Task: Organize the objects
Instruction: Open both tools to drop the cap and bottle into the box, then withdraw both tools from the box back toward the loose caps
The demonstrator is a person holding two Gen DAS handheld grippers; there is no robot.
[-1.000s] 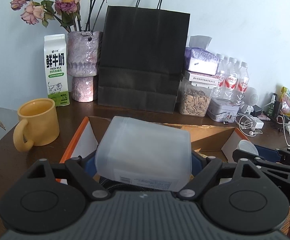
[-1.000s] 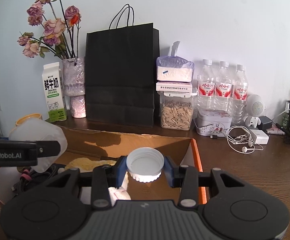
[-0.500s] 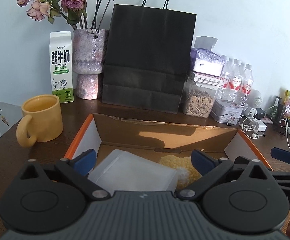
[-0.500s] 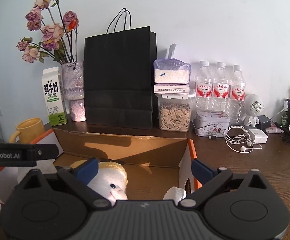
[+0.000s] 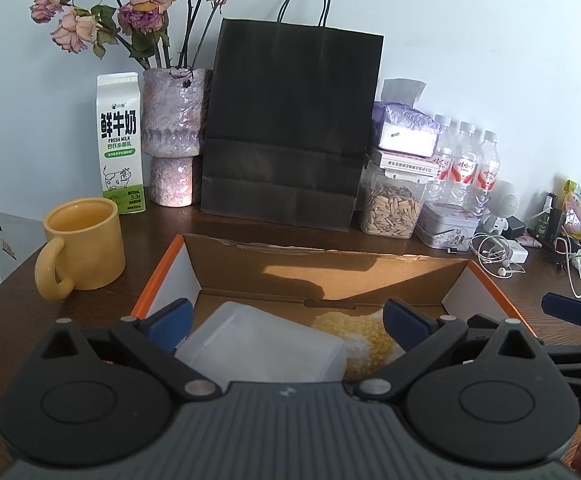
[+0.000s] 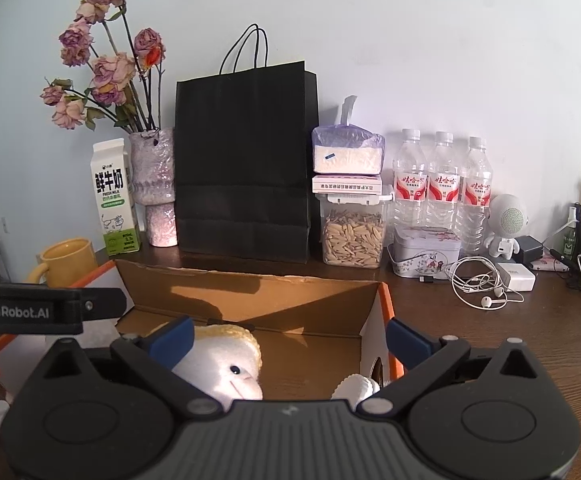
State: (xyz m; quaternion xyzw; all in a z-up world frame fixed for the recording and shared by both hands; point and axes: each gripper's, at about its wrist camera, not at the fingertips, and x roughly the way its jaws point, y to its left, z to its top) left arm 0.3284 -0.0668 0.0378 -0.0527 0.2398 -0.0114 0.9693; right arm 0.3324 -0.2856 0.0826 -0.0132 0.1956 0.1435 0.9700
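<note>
Fingers (image 5: 169, 322) of the left gripper (image 5: 286, 322) stand spread wide above the cardboard box (image 5: 330, 264), pinching nothing: its jaws have just been opening, and the clear plastic tub (image 5: 262, 350) lies free between and below them on the box floor, tilted against a plush toy (image 5: 354, 336). To its right the right gripper (image 6: 288, 336) is likewise spread, its jaws having just been opening too, with nothing in its grip; the toy's white face (image 6: 226, 372) sits beneath its left finger and a white ribbed cap (image 6: 354, 388) lies lower, toward its right finger, at the box's right wall. Both items appear to have been let go into the box, which seems to serve as the collecting bin for the tidy-up. Beyond the fingers, left of the box, a yellow mug (image 5: 84, 244) waits on the tabletop (image 5: 150, 220), probably a candidate for sorting. Further back, along the wall, stand a milk carton (image 5: 120, 144), a vase (image 5: 174, 136), a black bag (image 5: 290, 124), a seed jar (image 5: 392, 208) and water bottles (image 5: 466, 160). Earphones (image 6: 482, 284) lie on the tabletop, well right of the box.
</note>
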